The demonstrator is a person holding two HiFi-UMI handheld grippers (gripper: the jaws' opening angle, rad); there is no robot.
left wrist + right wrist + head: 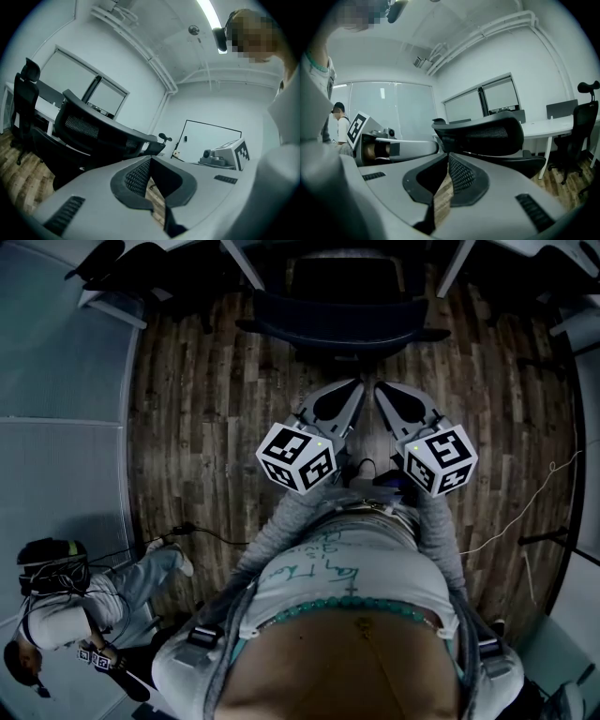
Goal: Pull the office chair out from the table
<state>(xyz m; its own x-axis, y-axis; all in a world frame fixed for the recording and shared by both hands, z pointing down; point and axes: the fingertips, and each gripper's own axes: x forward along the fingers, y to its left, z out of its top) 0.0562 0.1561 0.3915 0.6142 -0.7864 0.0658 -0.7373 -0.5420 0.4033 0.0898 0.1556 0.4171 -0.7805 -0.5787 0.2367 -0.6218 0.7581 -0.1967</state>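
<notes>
The office chair (342, 320) is standing tucked at the white table (548, 124), its backrest facing the person. Near it but apart, the left gripper (359, 383) and right gripper (379, 386) are hovering, jaws together and empty. Only the left gripper view is showing a black-framed wall panel (211, 140).

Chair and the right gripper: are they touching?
Apart. The head view shows wooden floor between the chair and the right gripper, whose jaws are shut on nothing.
</notes>
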